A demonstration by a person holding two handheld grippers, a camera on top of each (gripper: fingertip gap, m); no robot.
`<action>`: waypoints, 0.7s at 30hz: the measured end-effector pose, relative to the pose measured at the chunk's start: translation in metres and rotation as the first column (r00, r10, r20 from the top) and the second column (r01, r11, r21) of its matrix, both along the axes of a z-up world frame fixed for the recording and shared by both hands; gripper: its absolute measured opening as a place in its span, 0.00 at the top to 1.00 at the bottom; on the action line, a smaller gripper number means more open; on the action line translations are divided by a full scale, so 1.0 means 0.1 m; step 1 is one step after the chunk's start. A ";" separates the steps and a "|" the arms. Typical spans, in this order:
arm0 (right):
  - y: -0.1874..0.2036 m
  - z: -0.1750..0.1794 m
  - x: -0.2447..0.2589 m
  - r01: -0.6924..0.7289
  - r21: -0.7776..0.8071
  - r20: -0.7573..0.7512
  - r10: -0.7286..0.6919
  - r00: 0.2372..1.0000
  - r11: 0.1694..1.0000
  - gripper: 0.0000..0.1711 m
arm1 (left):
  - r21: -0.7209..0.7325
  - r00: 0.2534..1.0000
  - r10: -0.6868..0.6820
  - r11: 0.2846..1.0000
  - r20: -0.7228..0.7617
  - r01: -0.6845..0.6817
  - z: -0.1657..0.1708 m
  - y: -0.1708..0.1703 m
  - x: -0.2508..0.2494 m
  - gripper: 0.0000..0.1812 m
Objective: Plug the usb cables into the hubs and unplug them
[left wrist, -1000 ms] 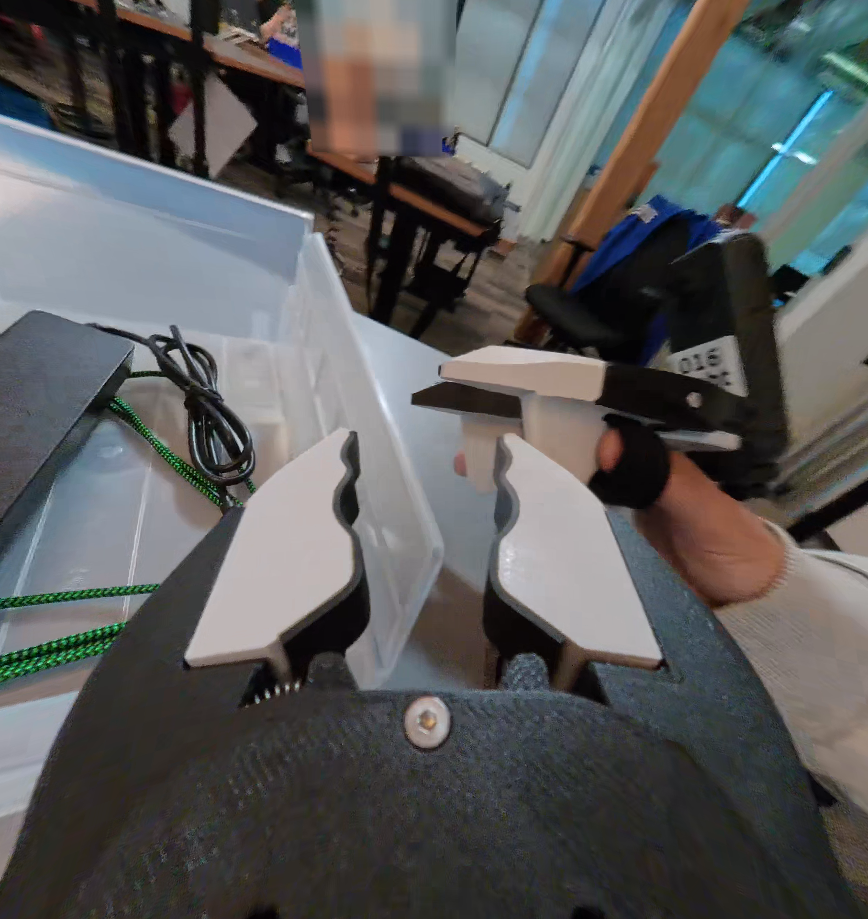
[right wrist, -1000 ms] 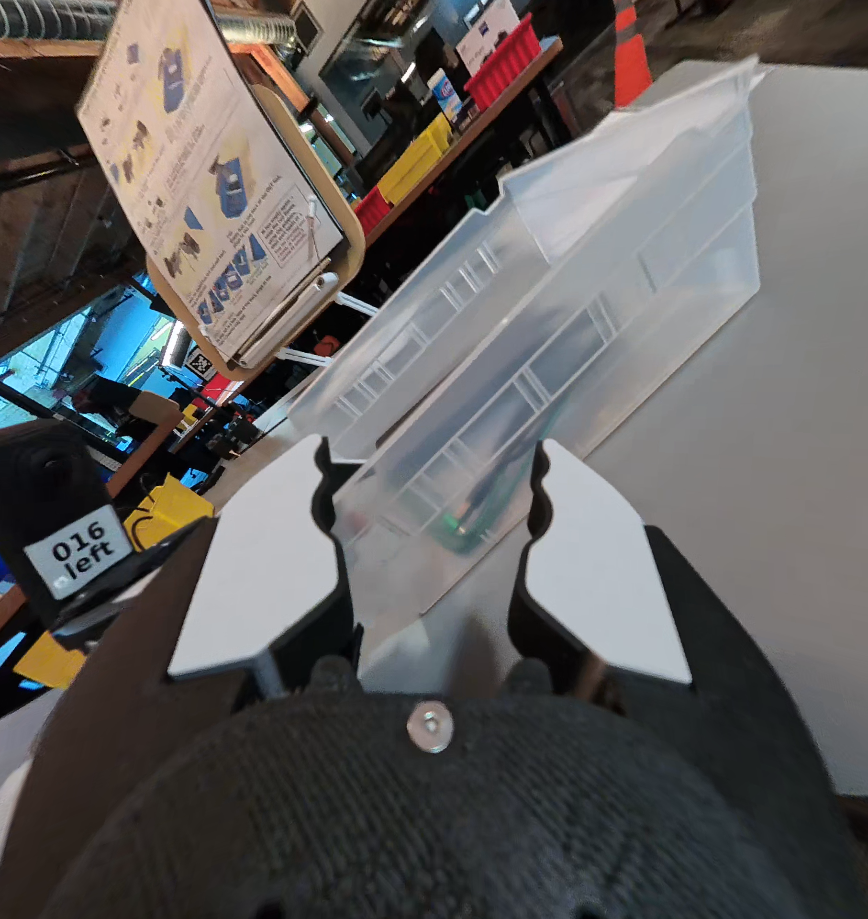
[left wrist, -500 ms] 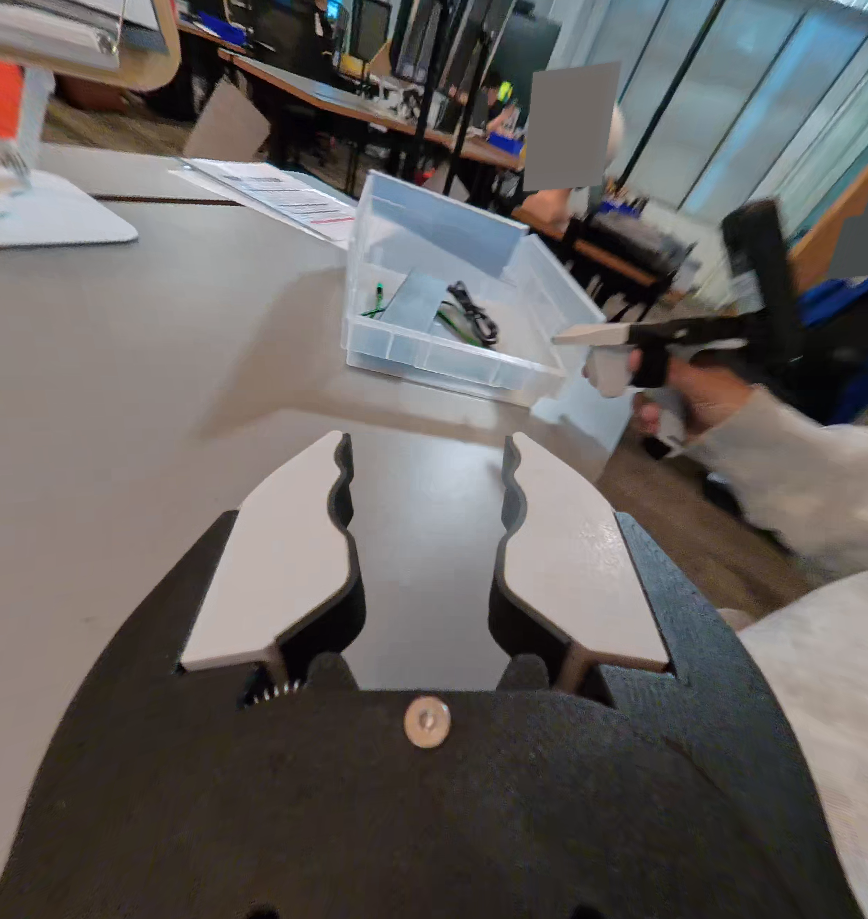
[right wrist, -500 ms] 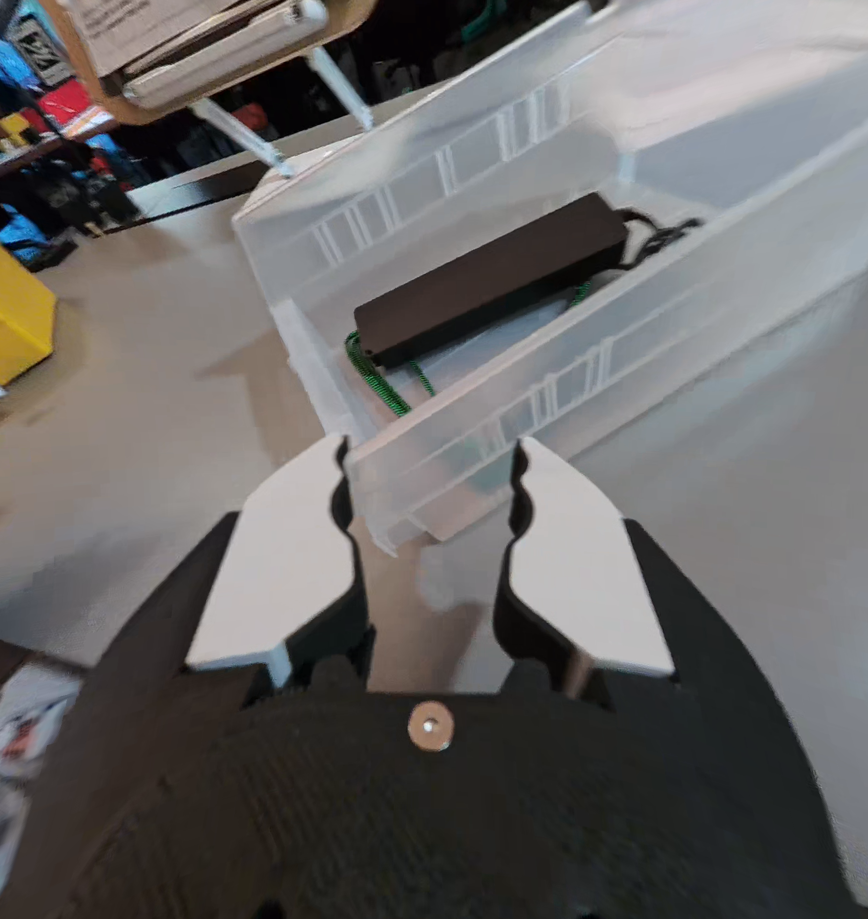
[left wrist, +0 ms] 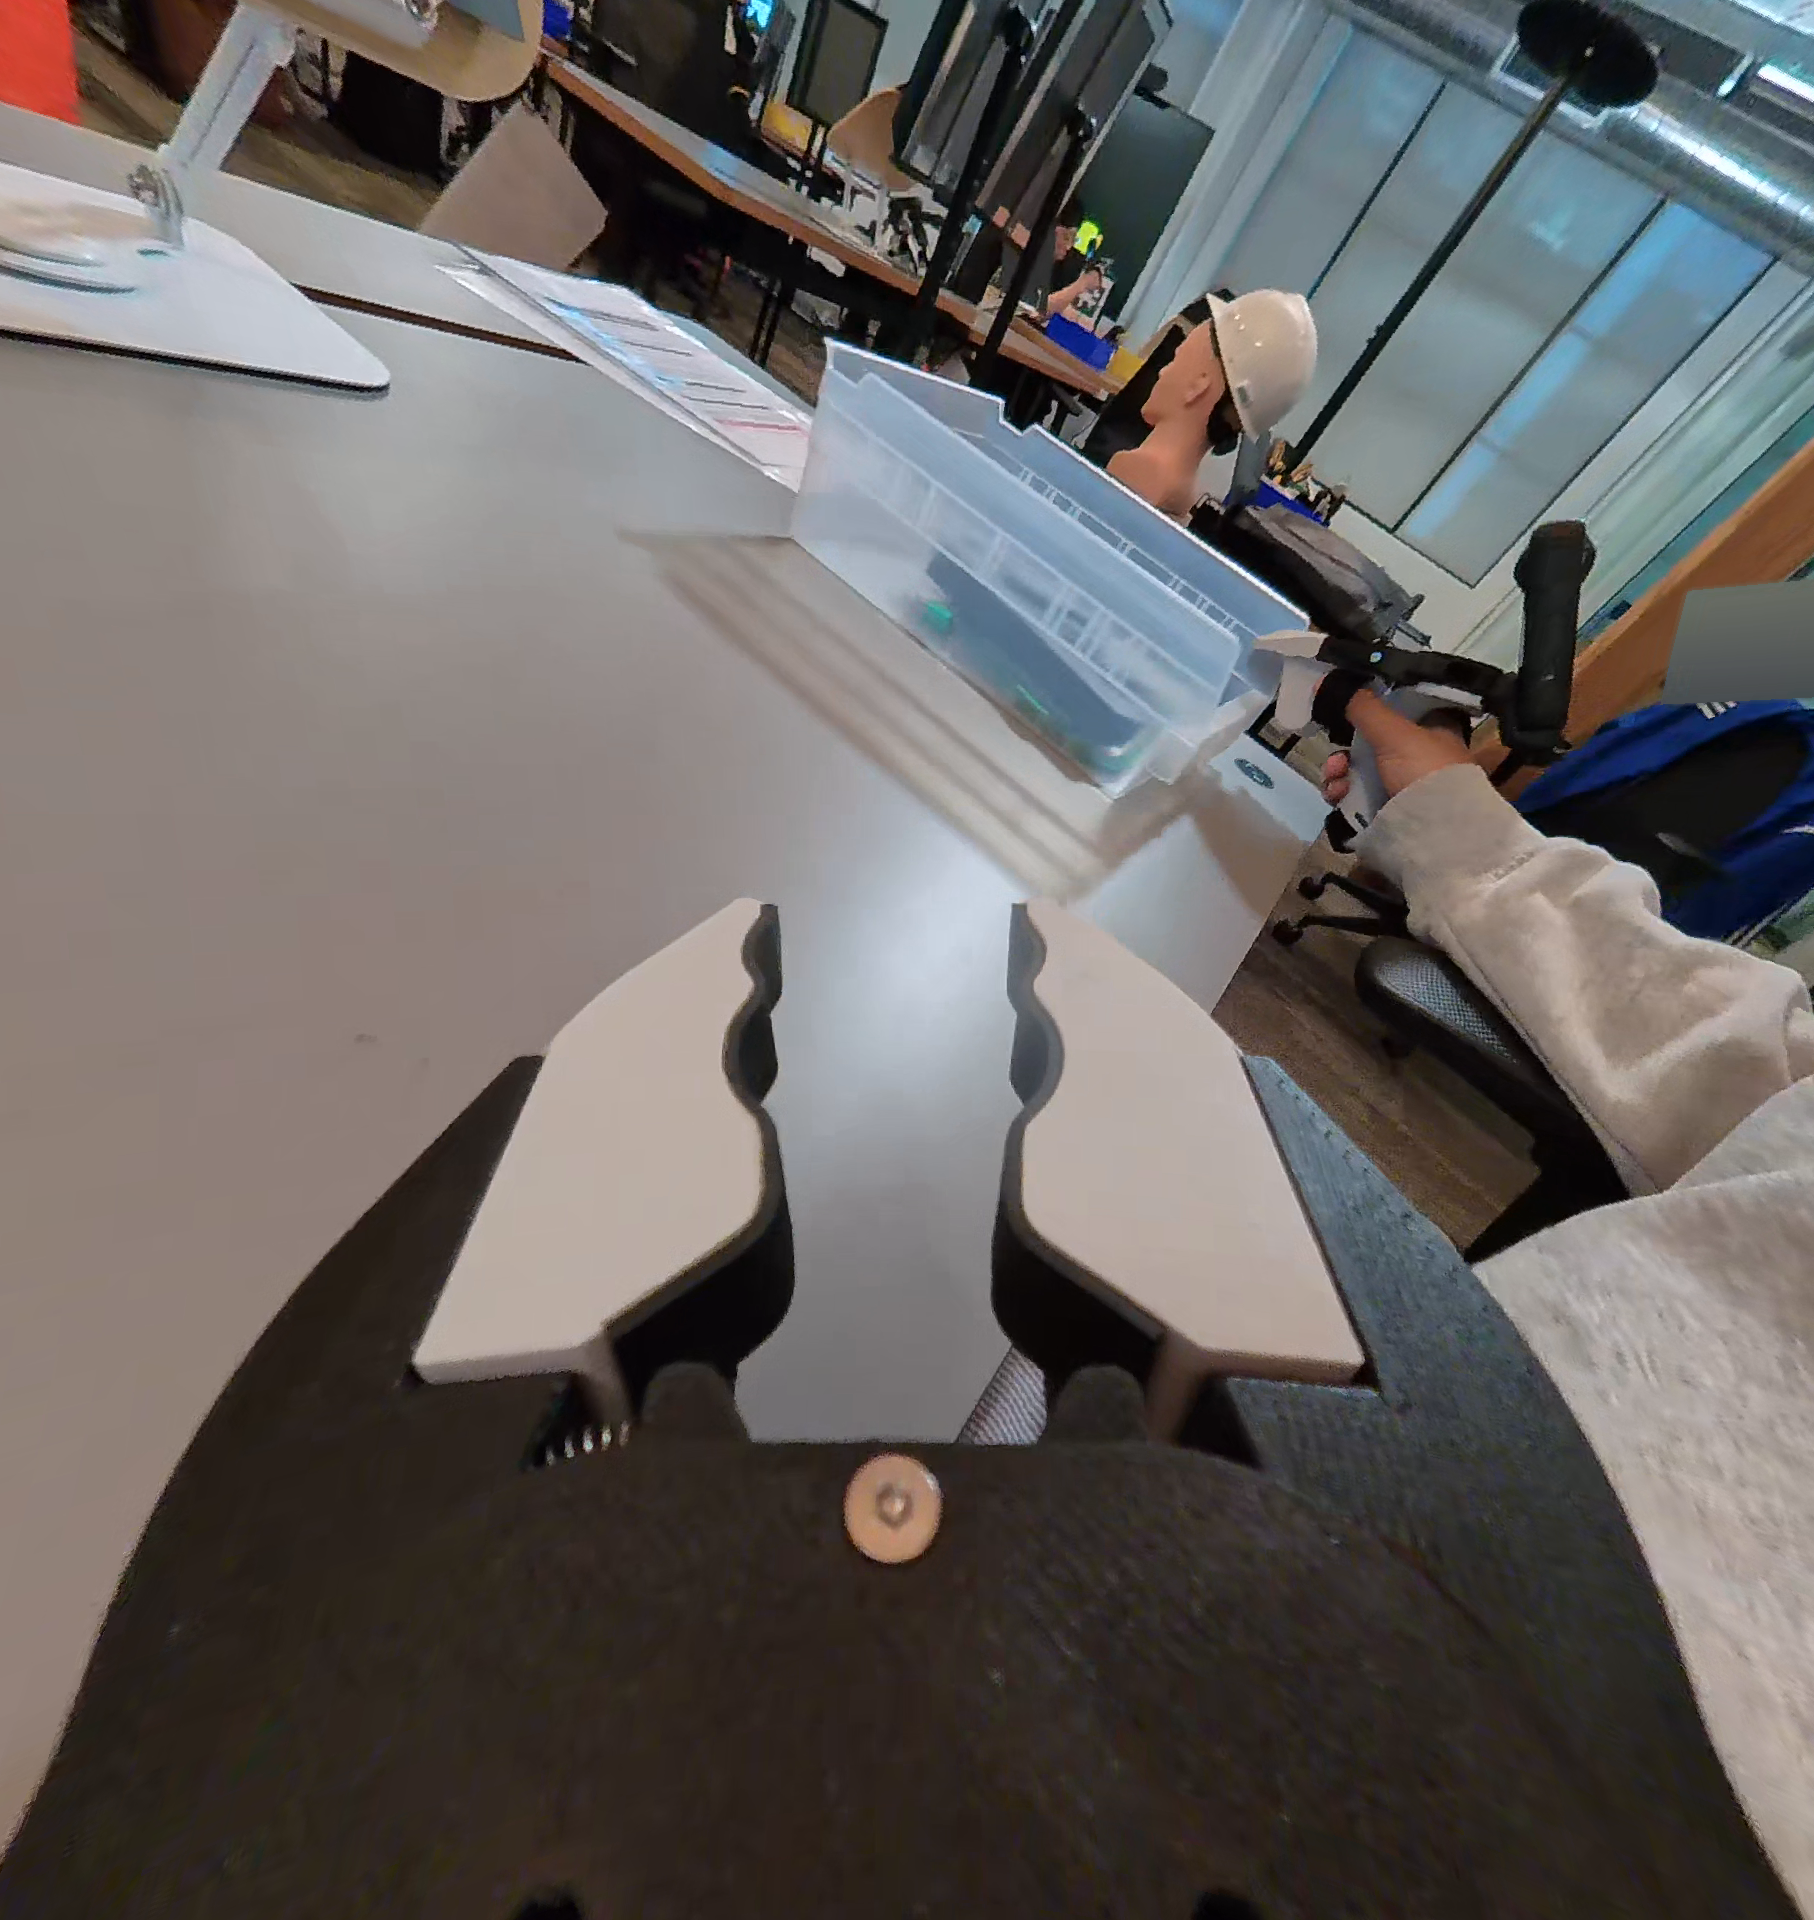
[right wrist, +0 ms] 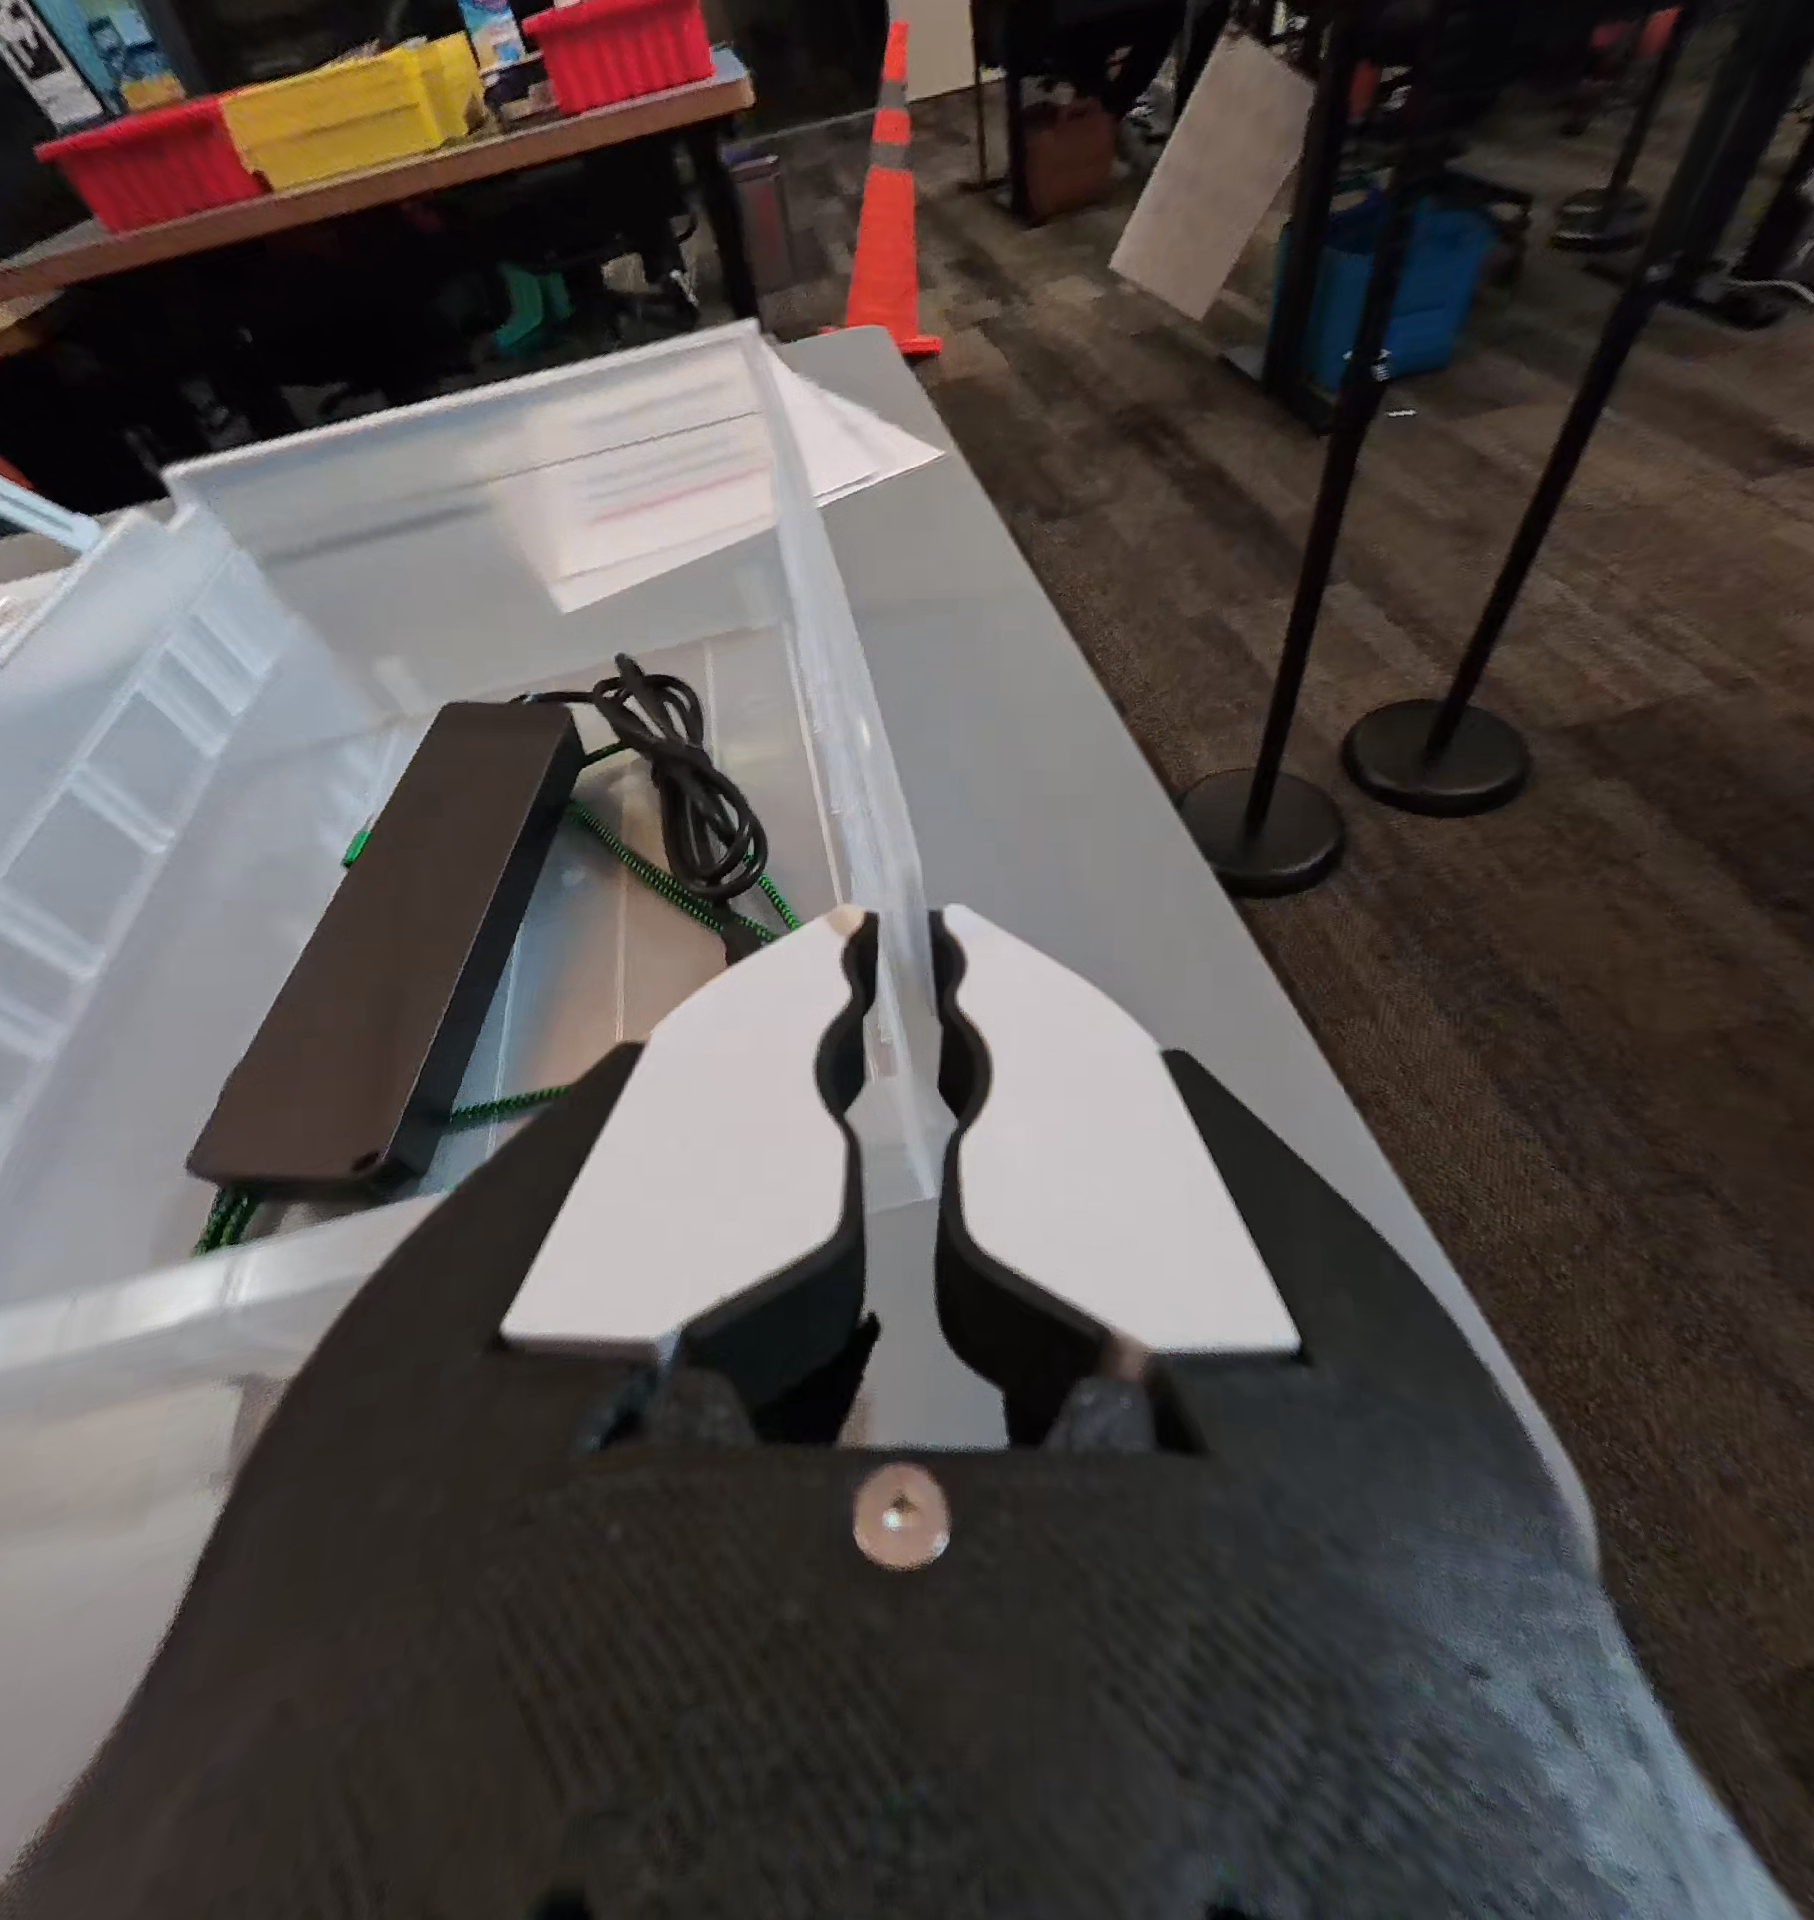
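Observation:
A clear plastic bin (right wrist: pixel 467 447) stands near the grey table's right edge. Inside it lie a flat black hub (right wrist: pixel 394 935), a coiled black cable (right wrist: pixel 685 790) and a green braided cable (right wrist: pixel 674 883). My right gripper (right wrist: pixel 898 920) is shut on the bin's right wall at its near corner. My left gripper (left wrist: pixel 892 914) is open and empty, low over the bare table, well short of the bin (left wrist: pixel 986 520). The hub (left wrist: pixel 1038 665) shows dark through the bin wall. The right gripper (left wrist: pixel 1292 665) shows at the bin's far corner, held by a hand.
A white stand base (left wrist: pixel 103 291) and a paper sheet (left wrist: pixel 664 364) lie at the far side of the table (left wrist: pixel 259 727). The table edge runs close beside the bin's right wall. Black stanchion posts (right wrist: pixel 1267 831), an orange cone (right wrist: pixel 887 208) and an office chair (left wrist: pixel 1454 1018) stand on the floor beyond.
My left gripper has pulled back from the bin and dropped low over the table. My right gripper has swung to the bin's right wall and closed on it.

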State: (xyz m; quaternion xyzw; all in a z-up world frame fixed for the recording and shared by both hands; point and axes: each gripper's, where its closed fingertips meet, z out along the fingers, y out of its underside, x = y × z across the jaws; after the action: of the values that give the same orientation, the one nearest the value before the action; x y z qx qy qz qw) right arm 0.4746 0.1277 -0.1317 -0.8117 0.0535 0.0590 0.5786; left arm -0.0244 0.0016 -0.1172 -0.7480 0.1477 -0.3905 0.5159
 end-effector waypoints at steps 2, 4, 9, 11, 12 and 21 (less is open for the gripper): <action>0.03 -0.02 0.04 0.025 -0.007 0.026 -0.025 0.999 1.000 0.94 | -0.001 1.000 0.007 1.000 -0.015 -0.007 -0.03 0.00 -0.02 0.77; 0.04 0.00 0.12 0.087 -0.012 0.123 -0.085 0.989 0.996 0.89 | -0.002 0.999 0.016 1.000 -0.039 -0.016 -0.06 0.01 -0.04 0.77; -0.16 0.96 -0.26 0.056 0.342 0.232 -0.142 0.962 0.938 0.86 | 0.030 0.997 0.045 0.999 -0.064 -0.043 -0.04 0.04 -0.08 0.77; -0.38 1.42 -0.84 -0.110 0.480 0.280 -0.033 0.959 0.870 0.88 | 0.056 0.993 0.067 0.996 -0.094 -0.062 -0.03 0.07 -0.13 0.76; -0.49 1.58 -1.17 -0.202 0.522 0.298 0.045 0.954 0.828 0.90 | 0.078 0.990 0.094 0.993 -0.105 -0.086 -0.01 0.09 -0.19 0.76; -0.87 0.41 -3.51 -0.890 0.169 0.183 0.874 0.450 0.423 0.85 | 0.526 0.566 0.761 0.638 -0.318 -0.562 0.69 0.13 -2.16 0.62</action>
State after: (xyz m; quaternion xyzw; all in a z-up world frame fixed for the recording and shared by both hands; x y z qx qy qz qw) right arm 0.1237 0.0410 -0.0902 -0.6442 -0.4060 0.3317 0.5568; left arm -0.2406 0.0143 -0.0482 -0.7113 0.0517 0.0858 0.6957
